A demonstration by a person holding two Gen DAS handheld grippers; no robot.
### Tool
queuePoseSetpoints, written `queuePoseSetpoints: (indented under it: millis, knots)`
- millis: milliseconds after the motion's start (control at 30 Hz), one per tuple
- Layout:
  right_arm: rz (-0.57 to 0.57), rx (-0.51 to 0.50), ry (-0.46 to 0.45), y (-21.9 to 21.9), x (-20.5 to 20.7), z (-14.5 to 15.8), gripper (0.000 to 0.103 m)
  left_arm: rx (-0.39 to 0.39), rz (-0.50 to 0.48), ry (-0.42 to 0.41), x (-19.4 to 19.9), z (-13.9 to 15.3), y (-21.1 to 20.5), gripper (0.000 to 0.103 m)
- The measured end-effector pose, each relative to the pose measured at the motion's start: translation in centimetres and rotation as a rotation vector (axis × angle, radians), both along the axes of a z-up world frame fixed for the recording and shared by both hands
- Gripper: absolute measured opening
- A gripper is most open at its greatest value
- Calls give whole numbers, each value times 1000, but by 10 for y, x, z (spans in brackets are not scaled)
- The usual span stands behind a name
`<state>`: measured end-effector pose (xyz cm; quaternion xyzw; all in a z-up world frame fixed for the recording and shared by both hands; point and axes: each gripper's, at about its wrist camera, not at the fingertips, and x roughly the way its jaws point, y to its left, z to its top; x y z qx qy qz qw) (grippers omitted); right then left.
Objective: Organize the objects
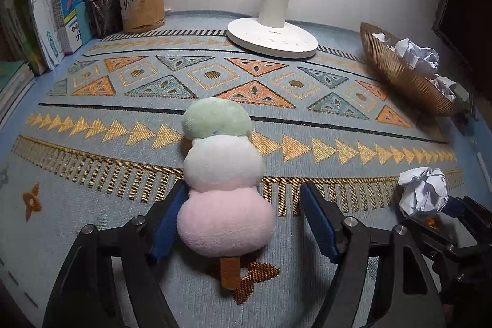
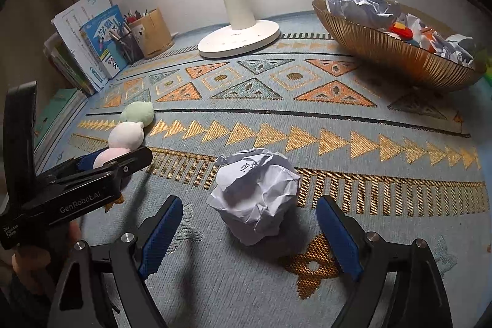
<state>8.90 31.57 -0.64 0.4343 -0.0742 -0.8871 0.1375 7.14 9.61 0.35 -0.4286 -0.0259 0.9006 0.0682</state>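
Observation:
A plush skewer of three balls, green, white and pink, lies on the patterned mat with its brown stick toward me. My left gripper is open around the pink ball: the left blue pad sits against its side, the right pad stands clear of it. A crumpled white paper ball rests on the mat between the wide-open fingers of my right gripper, touching neither pad. The right wrist view also shows the plush at the left, with the left gripper over its pink end.
A ribbed golden bowl at the back right holds crumpled papers and small coloured items. A white lamp base stands at the back centre. Two pen holders and upright books fill the back left corner. A hand holds the left gripper.

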Motion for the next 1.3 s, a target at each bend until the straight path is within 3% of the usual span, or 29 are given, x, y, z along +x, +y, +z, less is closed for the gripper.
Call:
queuePoseSetpoints:
  millis: [67, 233, 400, 533, 567, 600, 633, 667, 800, 933, 1000, 1167, 1300]
  knots:
    - [-10, -22, 1, 4, 0, 0, 88, -3, 4, 1, 0, 0, -1, 62]
    - [-22, -19, 1, 5, 1, 1, 88, -58, -33, -3, -1, 0, 11, 62]
    - [-48, -35, 0, 7, 0, 0, 88, -1, -32, 0, 0, 1, 4, 62]
    - [-76, -9, 8, 3, 0, 0, 87, -20, -32, -2, -1, 1, 7, 62]
    - [-90, 11, 25, 2, 2, 1, 82, -21, -32, -2, 0, 1, 7, 62]
    - [-91, 18, 52, 0, 7, 3, 56, -16, -32, -1, 0, 1, 7, 62]
    - [-82, 29, 78, -3, 11, 5, 46, -13, -29, 1, 0, 1, 6, 60]
    - [-77, 43, 105, -6, 15, 9, 45, -18, -25, 4, 0, 2, 5, 48]
    - [-59, 57, 120, -10, 16, 12, 45, -121, -79, 15, -1, 2, 27, 46]
    - [-41, 3, 117, -2, 17, 13, 45, -134, -132, 32, 0, 4, 42, 45]
    - [-40, -23, 115, 3, 19, 15, 45, -93, -133, 39, 3, 7, 42, 45]
    - [-106, -211, 83, 33, 21, 26, 45, 191, -187, 59, 15, 24, 45, 45]
    - [-144, -207, 160, 61, 26, 67, 45, 236, -216, 97, 11, 48, 74, 45]
